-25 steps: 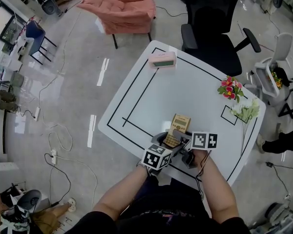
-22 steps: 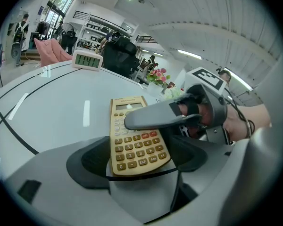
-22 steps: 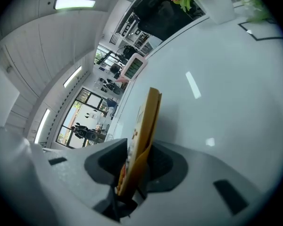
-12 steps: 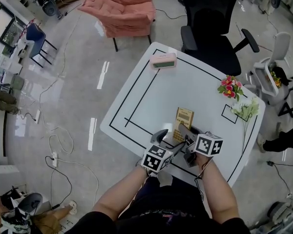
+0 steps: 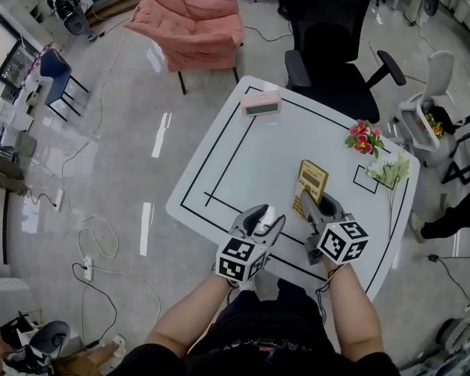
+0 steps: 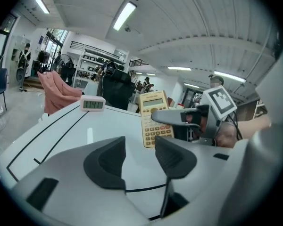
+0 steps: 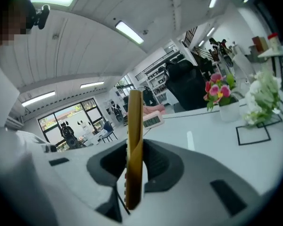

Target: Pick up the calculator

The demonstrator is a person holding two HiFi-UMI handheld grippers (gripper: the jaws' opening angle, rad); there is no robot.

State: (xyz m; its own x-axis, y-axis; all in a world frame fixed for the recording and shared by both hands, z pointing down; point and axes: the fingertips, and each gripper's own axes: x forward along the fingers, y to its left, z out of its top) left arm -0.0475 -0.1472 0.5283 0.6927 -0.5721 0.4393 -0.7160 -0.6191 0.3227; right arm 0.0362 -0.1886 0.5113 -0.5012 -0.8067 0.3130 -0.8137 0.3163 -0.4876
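The yellow calculator (image 5: 312, 182) hangs above the white table (image 5: 243, 171), clamped at its near end in my right gripper (image 5: 316, 208). In the right gripper view the calculator (image 7: 134, 145) stands edge-on between the two dark pads, which press on its faces. My left gripper (image 5: 265, 218) hovers to the left of it, apart from it. Its jaws are closing with a gap still between them and nothing in it. From the left gripper view I see the calculator's keys and display (image 6: 153, 119), with a finger of the right gripper across it.
A pink digital clock (image 5: 262, 102) sits at the table's far corner. Pink flowers in a pot (image 5: 363, 139) and white flowers (image 5: 392, 171) stand on the right side. Black tape lines (image 5: 219, 163) mark the tabletop. A black office chair (image 5: 329, 45) stands behind the table.
Both grippers have risen. The calculator has come up off the table in the right gripper. The left gripper has drawn away to the left and its jaws have narrowed.
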